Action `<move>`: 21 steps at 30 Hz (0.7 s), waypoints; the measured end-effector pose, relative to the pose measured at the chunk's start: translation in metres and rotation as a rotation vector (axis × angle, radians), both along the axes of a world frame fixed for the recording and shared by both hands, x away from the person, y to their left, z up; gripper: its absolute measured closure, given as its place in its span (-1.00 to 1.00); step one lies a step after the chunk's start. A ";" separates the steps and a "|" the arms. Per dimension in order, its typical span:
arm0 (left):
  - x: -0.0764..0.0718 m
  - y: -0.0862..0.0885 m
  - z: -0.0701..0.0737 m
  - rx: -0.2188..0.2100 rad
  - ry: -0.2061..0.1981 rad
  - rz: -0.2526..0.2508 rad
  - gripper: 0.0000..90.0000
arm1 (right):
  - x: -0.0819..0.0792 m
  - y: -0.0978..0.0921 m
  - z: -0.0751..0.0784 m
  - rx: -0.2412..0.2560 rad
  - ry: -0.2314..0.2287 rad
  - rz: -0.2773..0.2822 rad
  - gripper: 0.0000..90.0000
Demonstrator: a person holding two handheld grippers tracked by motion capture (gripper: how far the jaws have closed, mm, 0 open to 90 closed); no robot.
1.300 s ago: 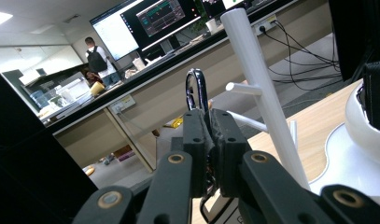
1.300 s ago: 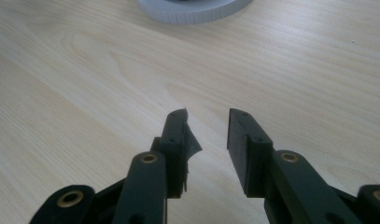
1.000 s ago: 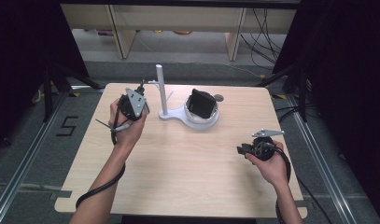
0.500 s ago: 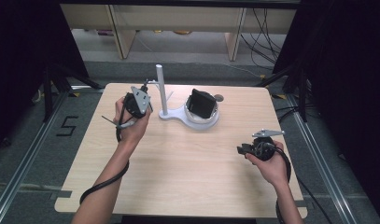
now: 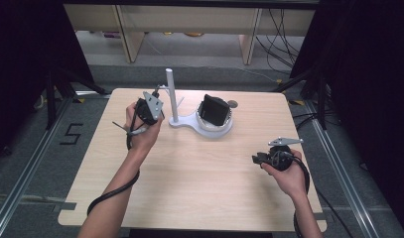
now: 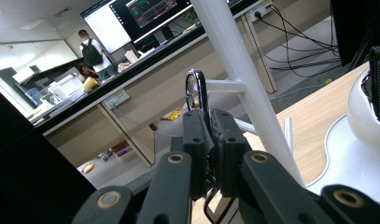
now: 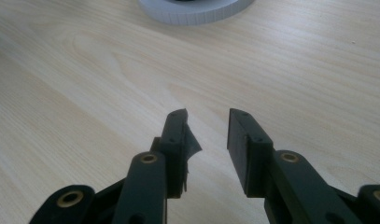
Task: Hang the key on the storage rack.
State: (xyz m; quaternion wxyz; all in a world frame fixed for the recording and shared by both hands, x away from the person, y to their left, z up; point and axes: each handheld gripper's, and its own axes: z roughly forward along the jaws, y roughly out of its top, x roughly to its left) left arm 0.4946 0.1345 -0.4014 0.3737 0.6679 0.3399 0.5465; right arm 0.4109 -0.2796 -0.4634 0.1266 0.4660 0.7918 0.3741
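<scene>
A: High view. Left gripper (image 5: 159,97) is left of centre, beside the stand (image 5: 170,94). Right gripper (image 5: 259,158) is lower right, over the table (image 5: 189,188).
B: Left gripper view. Jaws are clamped on a ring (image 6: 196,91), just left of the peg (image 6: 225,85). Risk: the ring strikes the peg off-line and twists out.
A: Right gripper view. Jaws apart, empty.
B: Versus 0.5 s ago: left gripper is nearer the stand, right unmoved.

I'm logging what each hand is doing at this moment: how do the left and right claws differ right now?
The left claw is shut on a small ring, while the right claw stands open with nothing between its jaws. The left claw is raised beside the white stand; the right claw is low over bare table, away from the stand. Both have black jaws and are hand-held.
</scene>
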 end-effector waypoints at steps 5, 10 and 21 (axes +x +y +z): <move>0.001 -0.003 -0.001 0.006 0.008 -0.002 0.88 | 0.000 0.000 0.000 -0.014 -0.006 0.000 0.53; 0.003 -0.005 -0.002 0.004 0.013 -0.008 0.88 | -0.001 0.000 0.001 -0.019 0.001 -0.006 0.52; 0.004 -0.005 -0.004 -0.054 0.044 -0.045 0.42 | -0.001 -0.001 0.000 -0.023 0.002 -0.005 0.50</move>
